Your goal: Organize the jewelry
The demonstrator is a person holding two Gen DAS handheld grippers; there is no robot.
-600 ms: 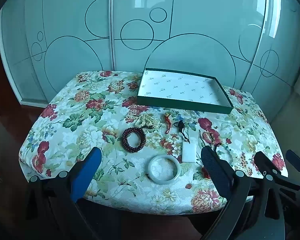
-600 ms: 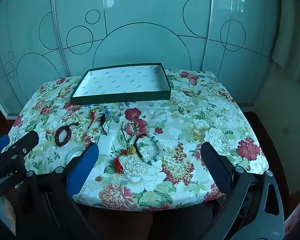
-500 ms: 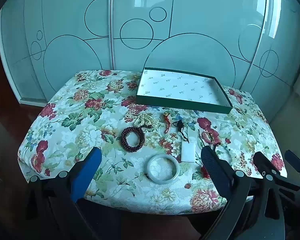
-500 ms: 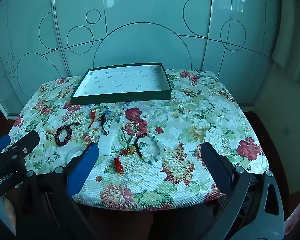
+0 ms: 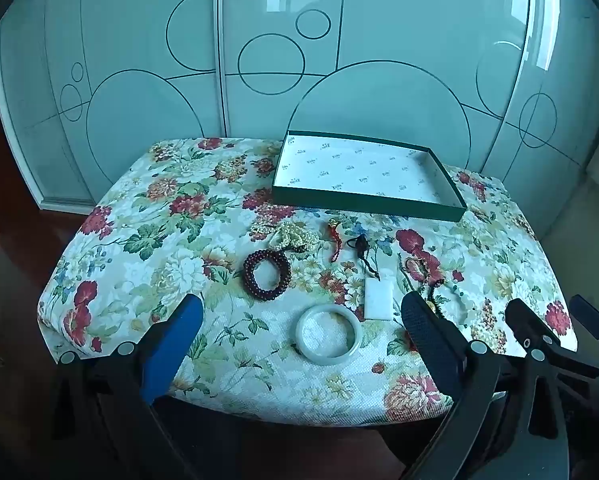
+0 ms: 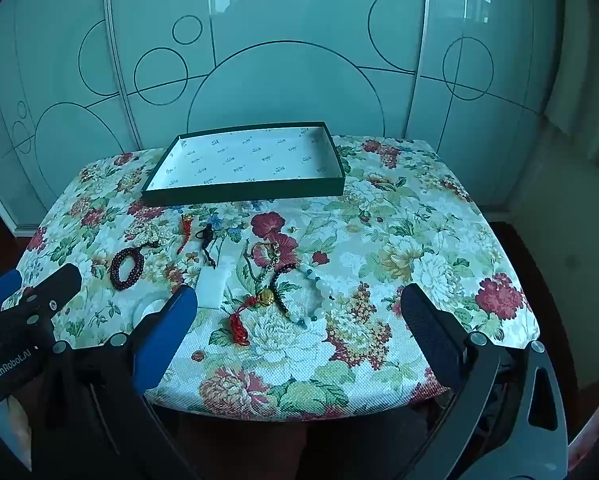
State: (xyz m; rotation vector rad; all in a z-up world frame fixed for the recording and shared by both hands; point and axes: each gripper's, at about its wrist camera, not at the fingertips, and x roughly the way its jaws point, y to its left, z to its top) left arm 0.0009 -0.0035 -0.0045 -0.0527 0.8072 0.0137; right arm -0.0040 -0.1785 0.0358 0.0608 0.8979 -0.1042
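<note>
Hovering over the near edge of the desk (image 5: 111, 248), the left tongs (image 5: 301, 322) and the right tongs (image 6: 299, 308) are both spread wide and hold nothing. No piece is in the green box (image 6: 243, 192) yet, so the task seems to be at its start. The jade bangle (image 5: 328, 335) lies well on the near side of the box; the next move probably needs a low, careful pinch on its rim. "GenRobot.AI" is printed on the left tongs' body.

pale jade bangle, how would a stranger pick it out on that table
Start at the shallow green tray on the floral tablecloth, then come toward the near edge. The pale green stone bangle lies nearest, beside a white rectangular pendant: the only smooth solid ring, not beaded.
</note>
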